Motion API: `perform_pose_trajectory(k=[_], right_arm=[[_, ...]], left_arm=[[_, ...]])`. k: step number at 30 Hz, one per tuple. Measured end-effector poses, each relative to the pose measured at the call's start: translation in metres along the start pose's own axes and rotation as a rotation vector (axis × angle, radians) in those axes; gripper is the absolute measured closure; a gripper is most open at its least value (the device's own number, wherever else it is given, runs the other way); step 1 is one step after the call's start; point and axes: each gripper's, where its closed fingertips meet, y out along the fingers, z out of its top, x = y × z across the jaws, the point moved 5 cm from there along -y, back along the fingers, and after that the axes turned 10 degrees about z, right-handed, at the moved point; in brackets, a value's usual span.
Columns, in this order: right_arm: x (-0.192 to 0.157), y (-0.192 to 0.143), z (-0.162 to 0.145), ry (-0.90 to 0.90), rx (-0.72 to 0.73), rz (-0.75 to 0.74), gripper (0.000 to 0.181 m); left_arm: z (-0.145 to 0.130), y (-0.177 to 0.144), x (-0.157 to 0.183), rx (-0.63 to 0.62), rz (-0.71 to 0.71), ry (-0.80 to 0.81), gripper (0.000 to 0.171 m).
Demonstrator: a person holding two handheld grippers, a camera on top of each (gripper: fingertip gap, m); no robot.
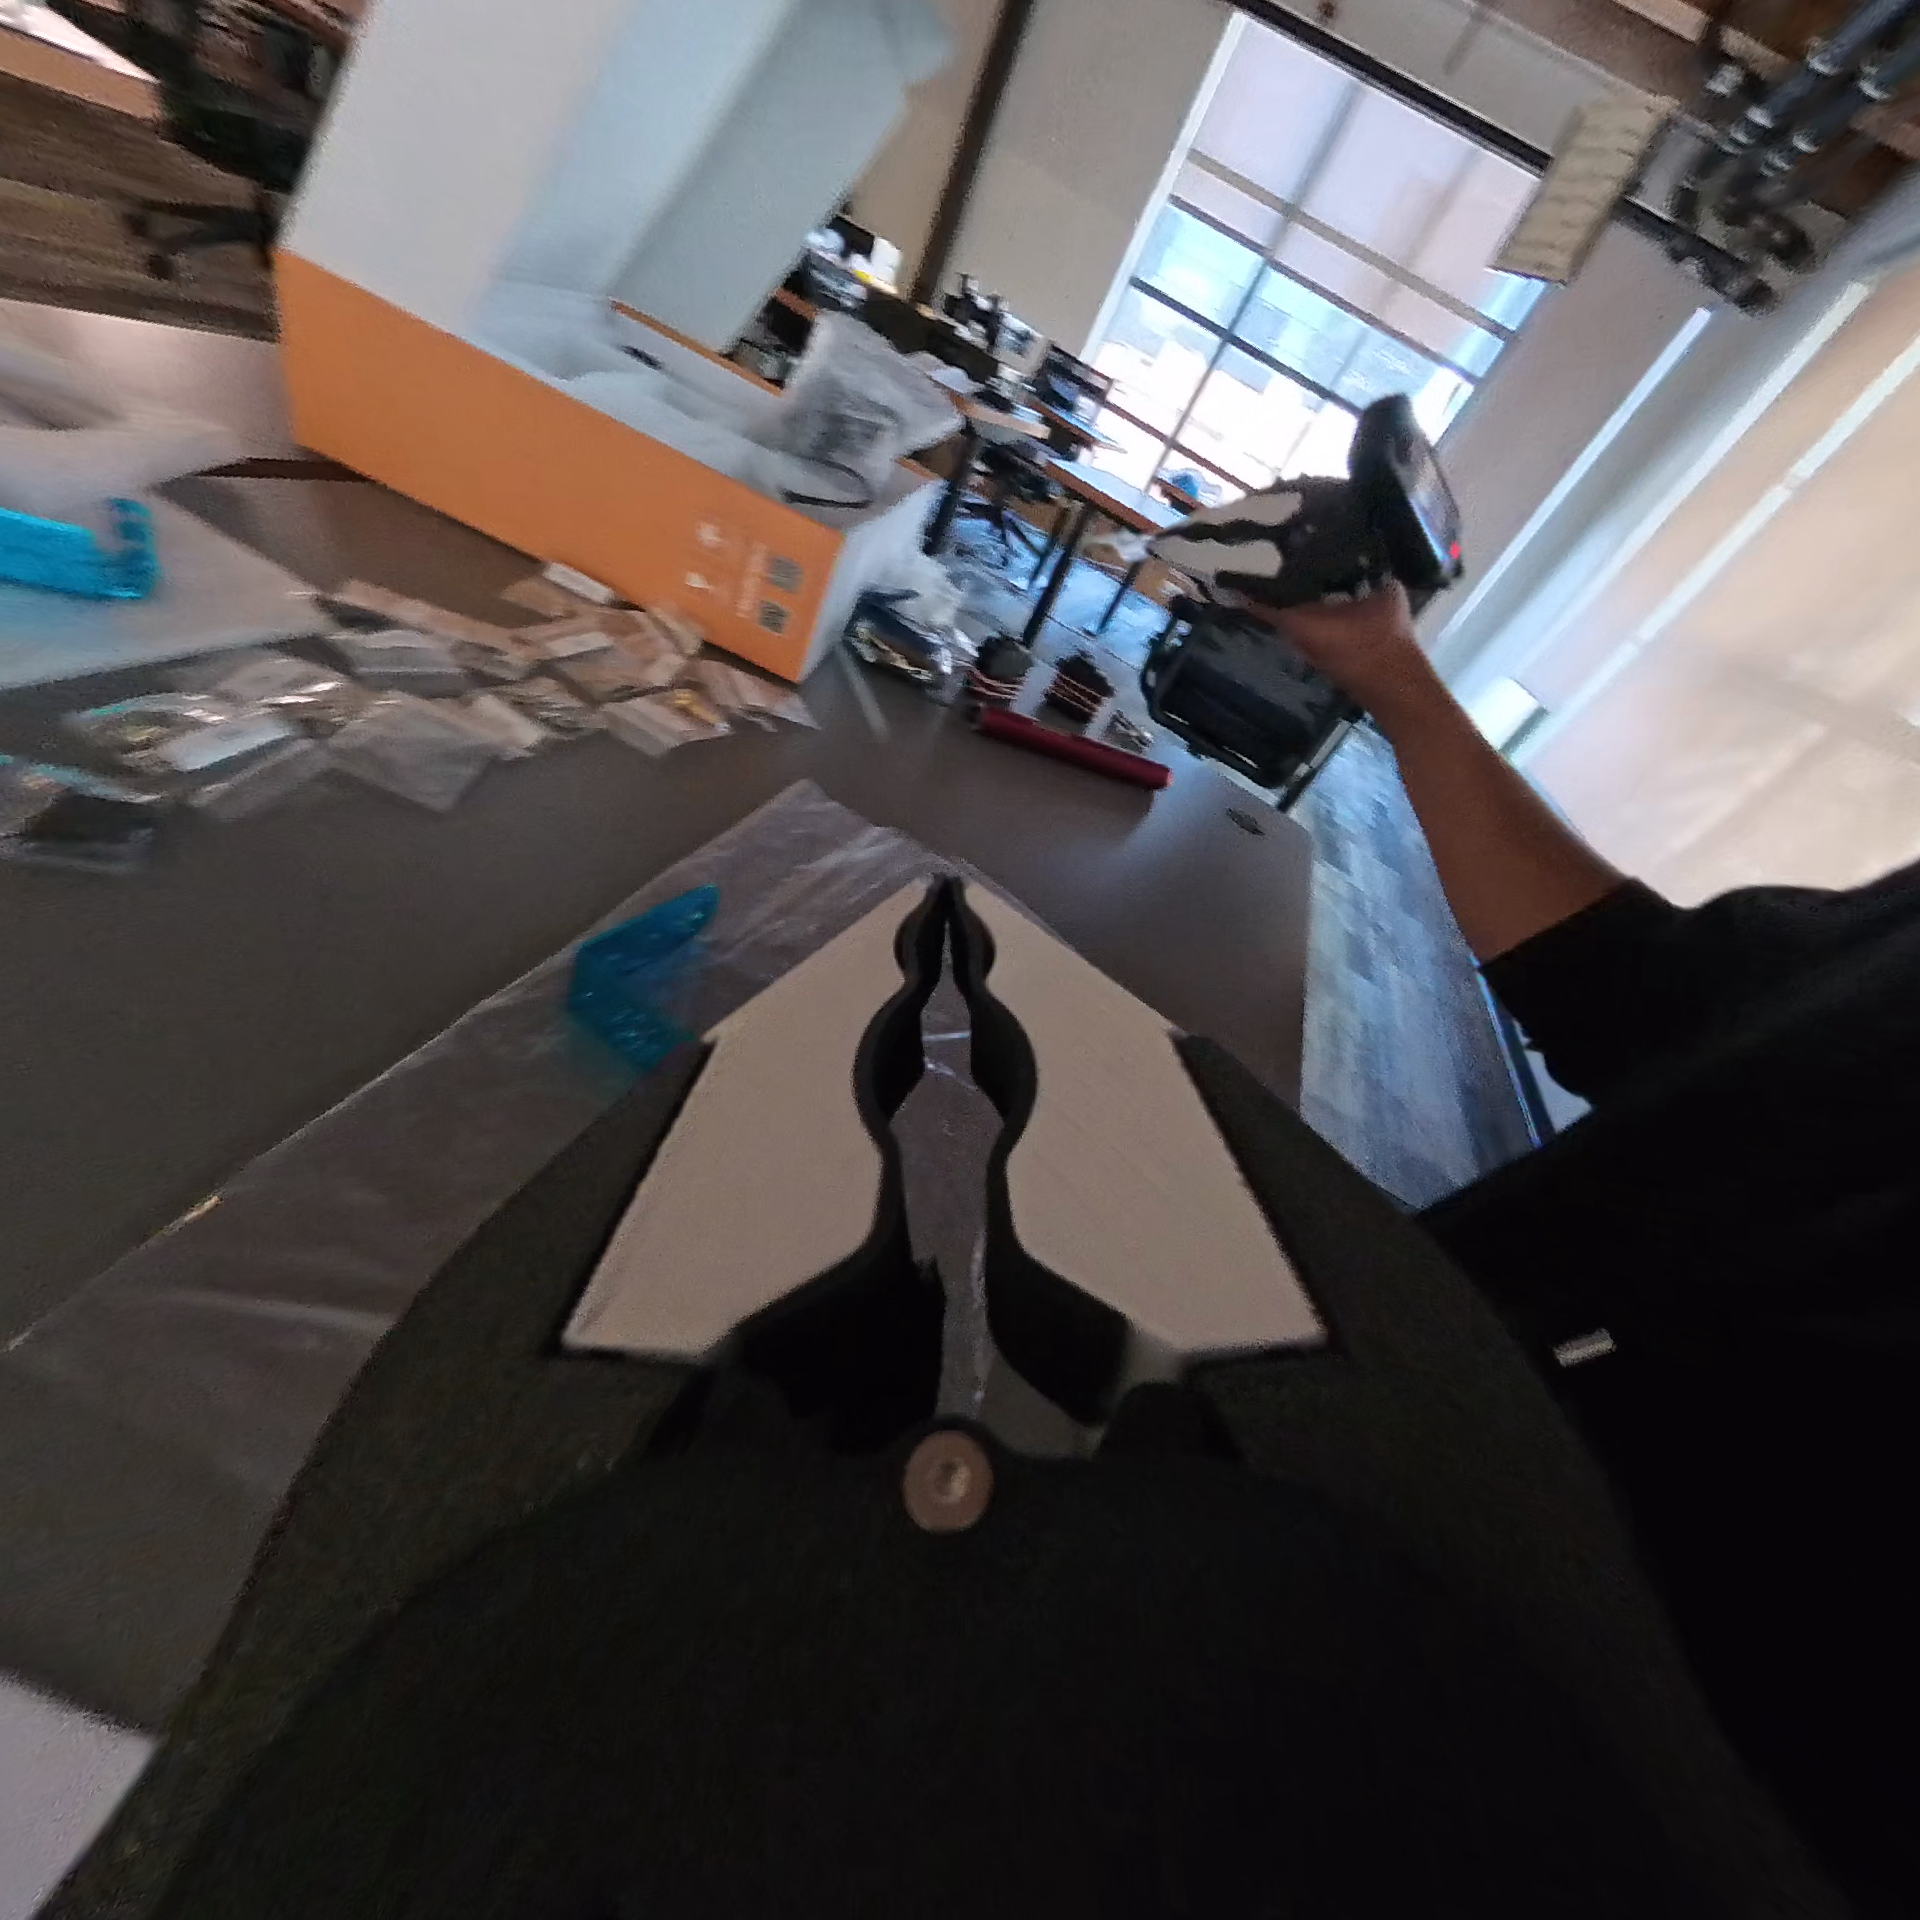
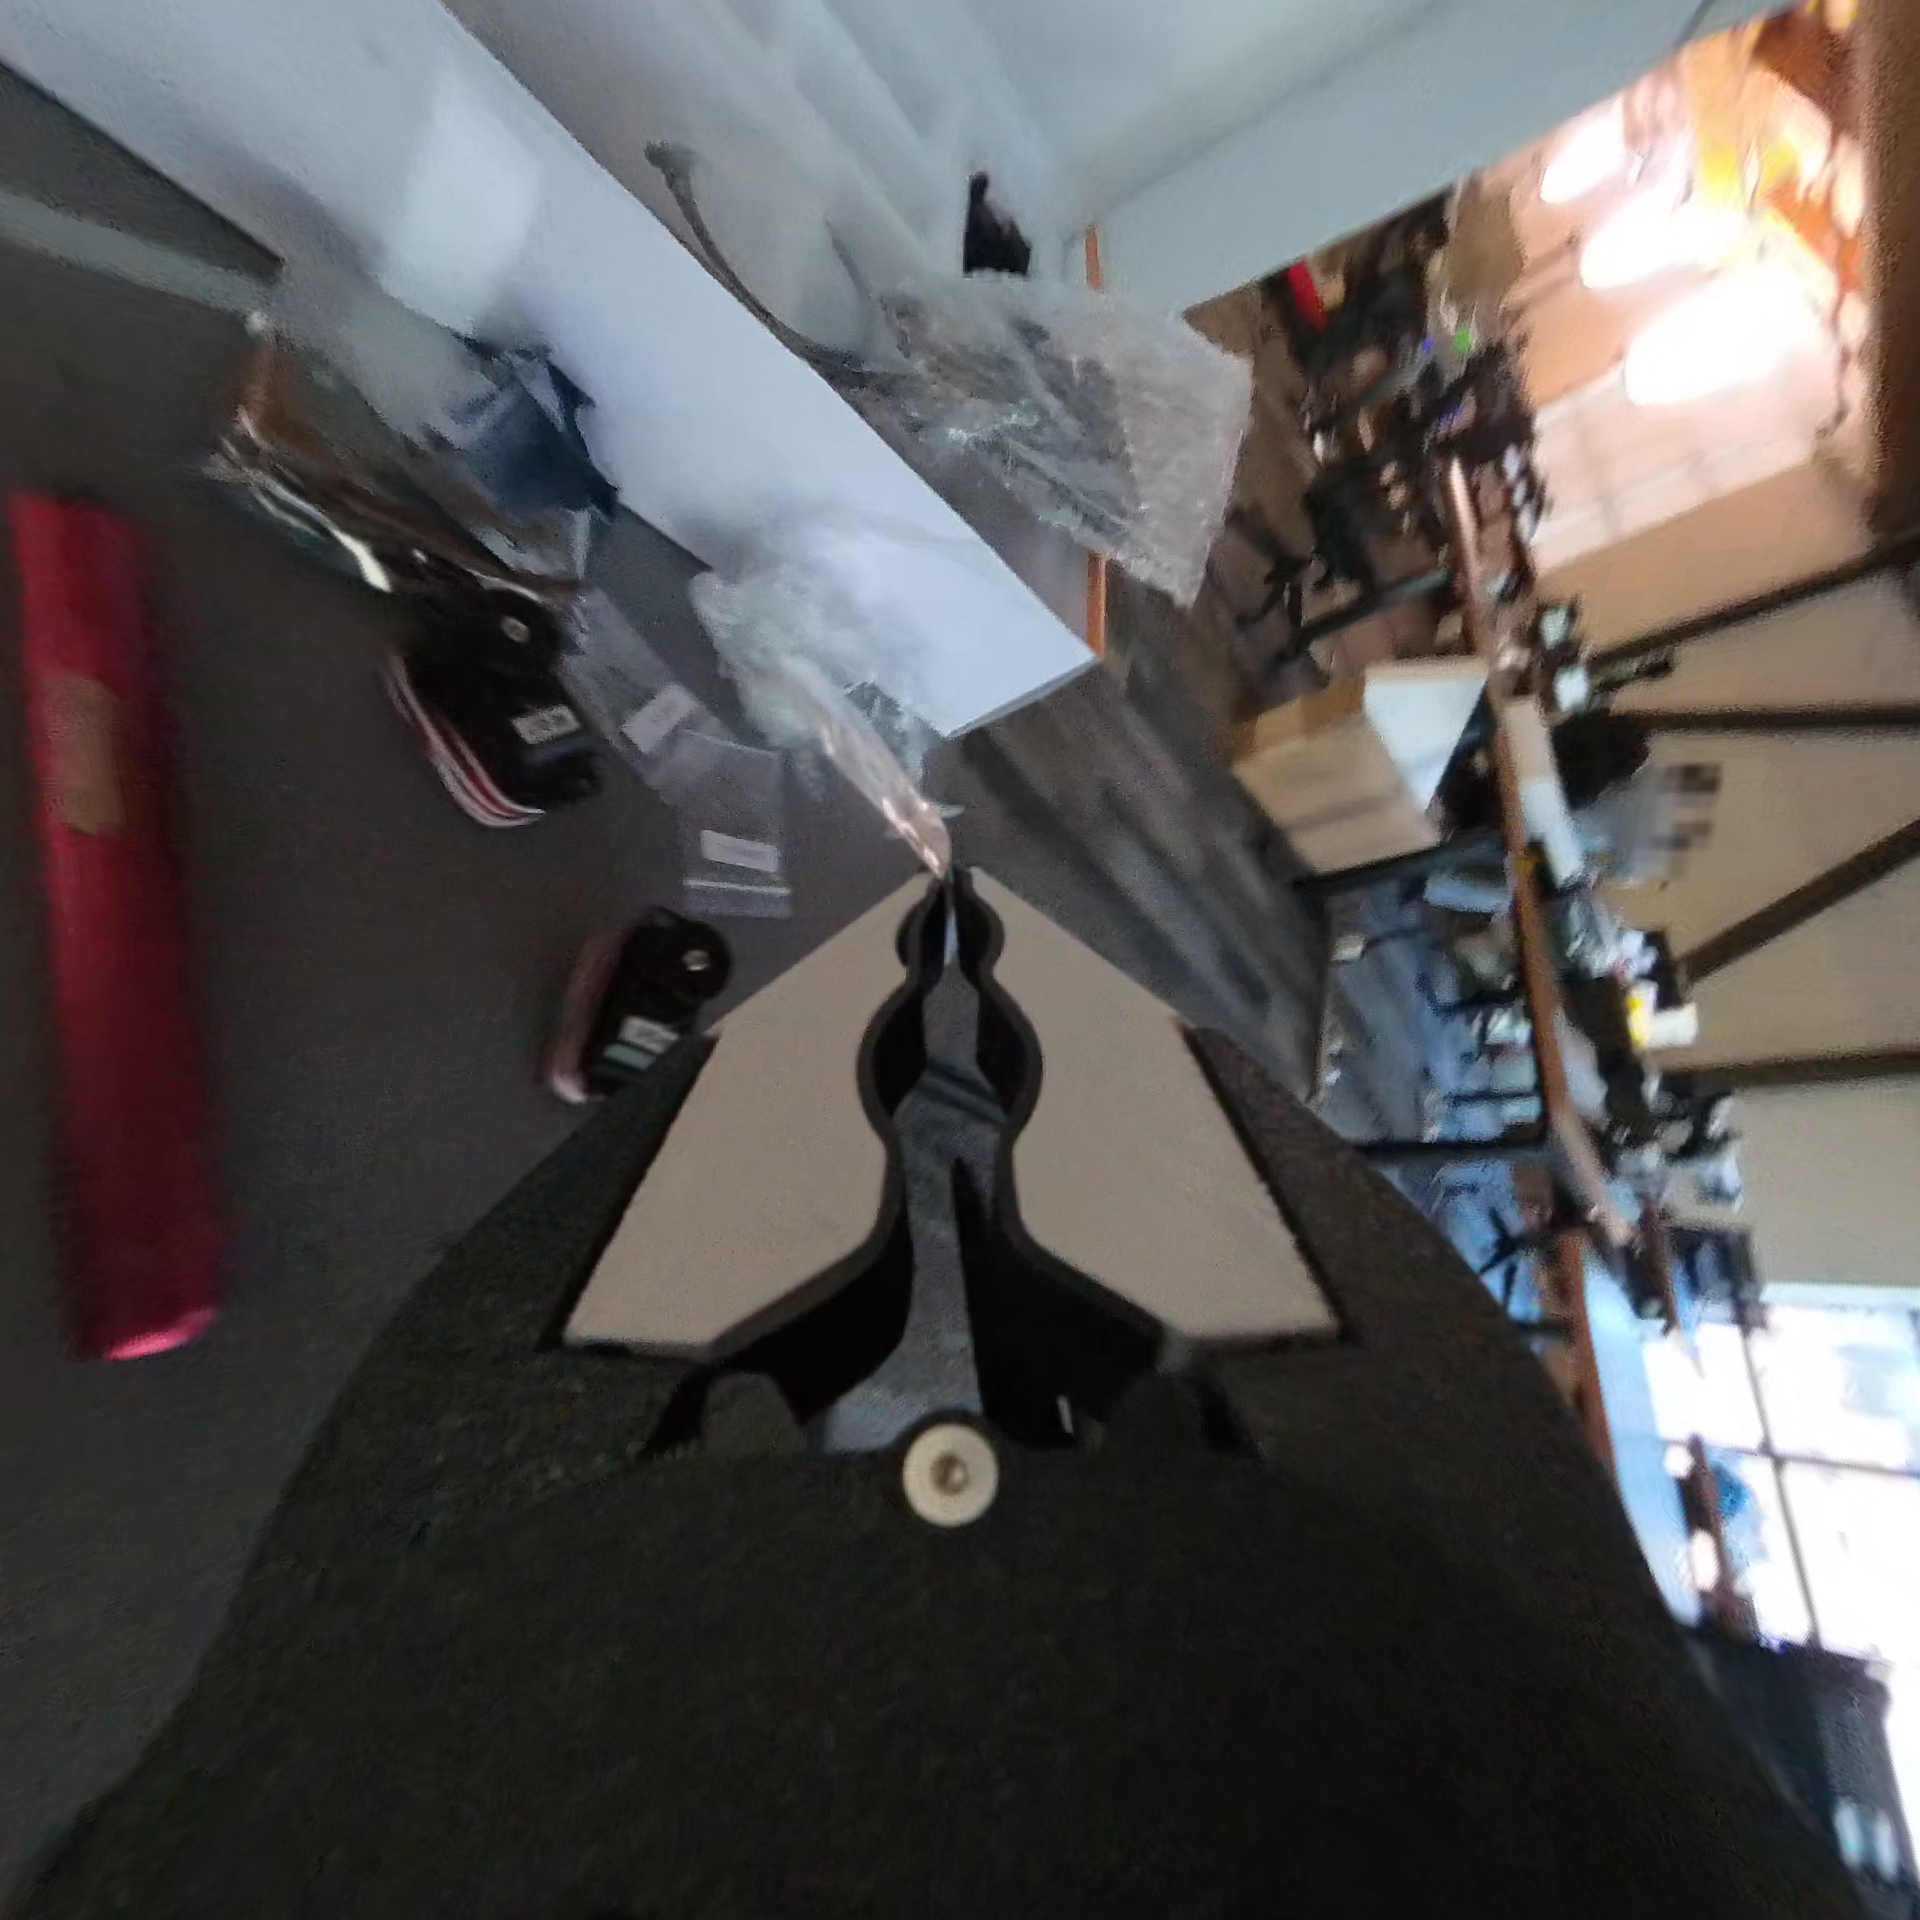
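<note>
The desk [image 1: 312,987] carries an open orange-and-white box [image 1: 540,457] toward its far edge; the box's printed marks are illegible. A red tube [image 2: 114,914] lies near the far corner, long axis along the desk edge. The left gripper [image 1: 943,894] is pressed together on a clear bag [image 1: 810,862] holding a blue bracket [image 1: 644,987]. The right gripper [image 2: 951,883] pinches a small clear bag [image 2: 821,686], raised above the desk.

bag [image 1: 790,862]: clear crinkly plastic | tabletop [image 1: 312,935]: matt grey | tube [image 2: 114,914]: glossy red
</note>
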Motion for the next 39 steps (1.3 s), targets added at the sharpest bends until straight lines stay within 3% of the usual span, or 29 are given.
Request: perform_pose_trajectory(k=[4, 7, 10, 12, 14, 16, 20, 22, 24, 27, 30, 33, 37, 39], right_arm=[[0.010, 0.051, -0.021, -0.150, -0.047, 0.135, 0.180], [0.000, 0.090, -0.010, -0.223, 0.017, 0.273, 0.180], [-0.017, 0.122, -0.016, -0.241, -0.043, 0.436, 0.180], [-0.025, 0.128, -0.025, -0.219, -0.110, 0.512, 0.158], [-0.018, 0.115, -0.026, -0.177, -0.114, 0.524, 0.151], [-0.002, 0.086, -0.013, -0.083, -0.018, 0.528, 0.150], [0.042, 0.013, 0.038, 0.130, 0.252, 0.404, 0.152], [0.040, -0.026, 0.067, 0.243, 0.397, 0.375, 0.151], [0.008, -0.059, 0.097, 0.351, 0.550, 0.410, 0.152], [-0.083, -0.076, 0.137, 0.437, 0.668, 0.580, 0.152], [-0.176, -0.055, 0.172, 0.377, 0.613, 0.756, 0.140], [-0.239, -0.036, 0.204, 0.368, 0.536, 0.911, 0.133], [-0.306, -0.059, 0.237, 0.461, 0.562, 1.091, 0.133], [-0.333, -0.071, 0.236, 0.456, 0.546, 1.072, 0.144]], left_arm=[[0.004, 0.003, -0.010, 0.019, 0.036, -0.071, 0.171], [0.005, 0.018, -0.009, -0.009, 0.070, -0.078, 0.171], [0.005, 0.030, 0.000, -0.041, 0.116, -0.048, 0.171], [0.005, 0.034, 0.008, -0.048, 0.145, -0.025, 0.171], [0.005, 0.032, 0.018, -0.043, 0.161, -0.002, 0.171], [0.004, 0.025, 0.025, -0.028, 0.172, 0.001, 0.171], [-0.001, 0.005, 0.033, 0.016, 0.144, -0.015, 0.171], [-0.008, -0.007, 0.033, 0.006, 0.141, -0.016, 0.167], [-0.018, -0.023, 0.029, -0.010, 0.193, 0.002, 0.165], [-0.032, -0.057, 0.011, -0.016, 0.366, 0.061, 0.166], [-0.033, -0.091, -0.008, -0.011, 0.549, 0.162, 0.165], [-0.037, -0.111, -0.002, 0.015, 0.555, 0.179, 0.167], [-0.062, -0.135, 0.020, 0.069, 0.584, 0.177, 0.167], [-0.082, -0.145, 0.039, 0.104, 0.537, 0.161, 0.167]])
